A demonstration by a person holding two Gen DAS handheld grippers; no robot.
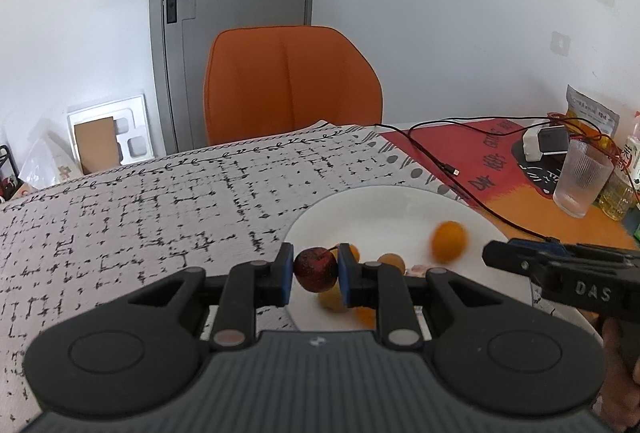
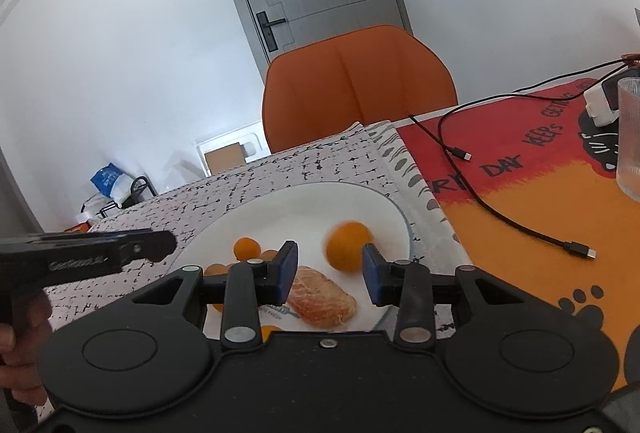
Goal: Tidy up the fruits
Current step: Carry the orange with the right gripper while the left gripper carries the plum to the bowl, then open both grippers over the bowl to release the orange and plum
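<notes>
My left gripper (image 1: 315, 269) is shut on a small dark red fruit (image 1: 315, 269) and holds it over the near left rim of the white plate (image 1: 384, 205). On the plate lie a blurred orange (image 1: 448, 240) and several small orange-yellow fruits (image 1: 391, 260). My right gripper (image 2: 330, 275) is open and empty, above the plate (image 2: 304, 201). A wrapped orange-pink piece (image 2: 322, 297) lies below its jaws, the blurred orange (image 2: 347, 245) just beyond them. Small orange fruits (image 2: 247, 248) lie to the left. The right gripper's body shows in the left wrist view (image 1: 560, 273).
The plate sits on a black-and-white patterned cloth (image 1: 160, 201). To the right is a red and orange mat (image 2: 540, 185) with black cables (image 2: 500, 217), a ribbed glass (image 1: 582, 179), a white charger (image 1: 546, 143) and a snack bag (image 1: 590, 113). An orange chair (image 1: 290, 81) stands behind the table.
</notes>
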